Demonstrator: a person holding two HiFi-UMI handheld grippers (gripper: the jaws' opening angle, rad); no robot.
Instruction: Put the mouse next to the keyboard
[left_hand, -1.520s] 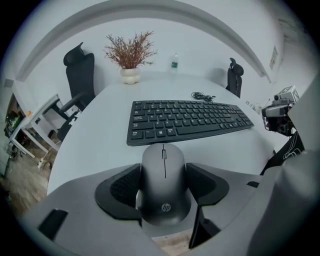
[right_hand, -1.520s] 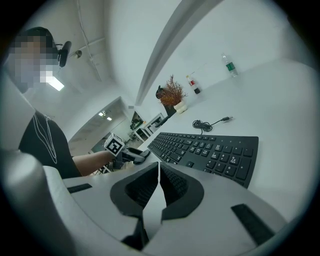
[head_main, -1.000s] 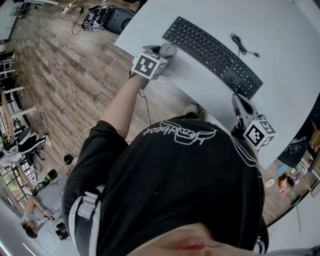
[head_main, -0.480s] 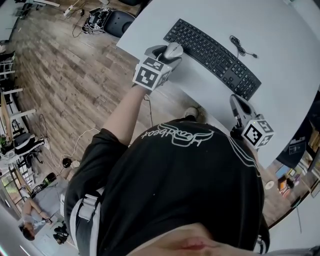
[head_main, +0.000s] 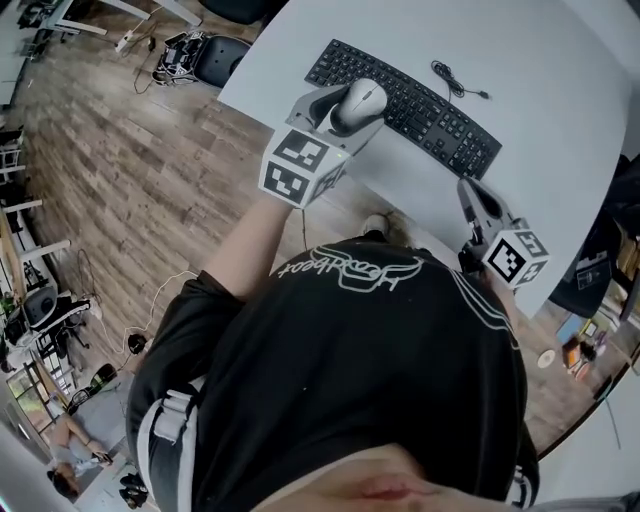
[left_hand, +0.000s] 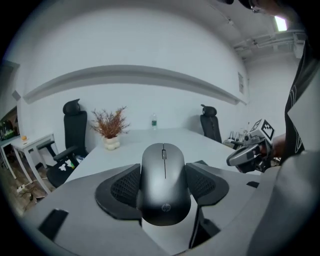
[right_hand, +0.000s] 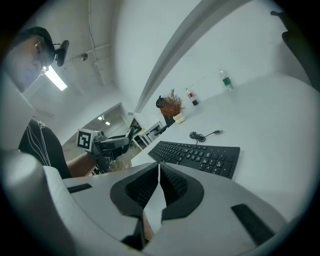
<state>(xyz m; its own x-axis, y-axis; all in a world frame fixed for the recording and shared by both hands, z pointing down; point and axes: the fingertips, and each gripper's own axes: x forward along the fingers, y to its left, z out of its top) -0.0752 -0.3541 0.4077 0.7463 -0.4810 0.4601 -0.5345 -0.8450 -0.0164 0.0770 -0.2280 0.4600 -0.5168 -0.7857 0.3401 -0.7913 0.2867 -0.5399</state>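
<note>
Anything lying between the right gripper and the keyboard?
No: the head view shows only bare white table between the right gripper and the keyboard. The mouse sits in the left gripper.

Mouse (left_hand: 165, 182): one, clamped between the left fingers (left_hand: 122, 187).
Keyboard (right_hand: 197, 157): one, beyond the right fingers (right_hand: 175, 186).
Loose cable (right_hand: 202, 135): one.
Desk (head_main: 560, 105): one.
Grippers: two, a left gripper (left_hand: 164, 172) and a right gripper (right_hand: 159, 172).
Marker cubes: two (head_main: 300, 165) (head_main: 517, 257), one per gripper.
Office chairs: two (left_hand: 72, 120) (left_hand: 210, 125), past the left fingers.
Dried plant (left_hand: 111, 125): one.
Bottle (left_hand: 153, 121): one.
</note>
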